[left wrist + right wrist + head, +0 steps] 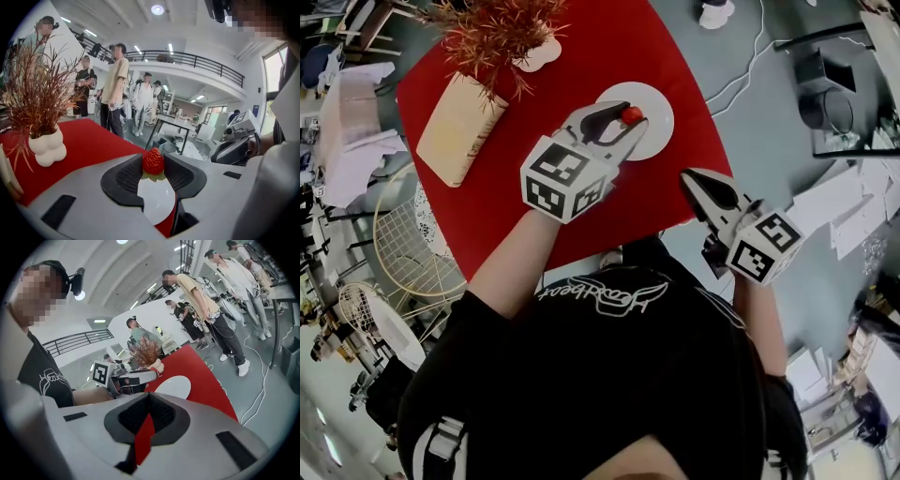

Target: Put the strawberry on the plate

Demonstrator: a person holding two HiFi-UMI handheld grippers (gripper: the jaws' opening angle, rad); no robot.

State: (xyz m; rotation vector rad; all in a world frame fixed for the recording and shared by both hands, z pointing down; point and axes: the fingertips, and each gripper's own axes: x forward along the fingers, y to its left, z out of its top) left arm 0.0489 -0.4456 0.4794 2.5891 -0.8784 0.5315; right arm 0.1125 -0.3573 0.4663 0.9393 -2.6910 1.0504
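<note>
One strawberry (153,161) is held pinched between the jaw tips of the left gripper (626,122), poised over the white plate (661,128) on the red tabletop (609,216), while the right gripper (149,395) is seen clenched on nothing by the tabletop's near edge. If the berry is let go too high, it could be bounced or rolled over the rim, and if squeezed harder at those tips it may be bruised or squirted out sideways. Nothing is seen lying on the plate yet, and the white vase (47,147) is filled with reddish dried sprigs.
</note>
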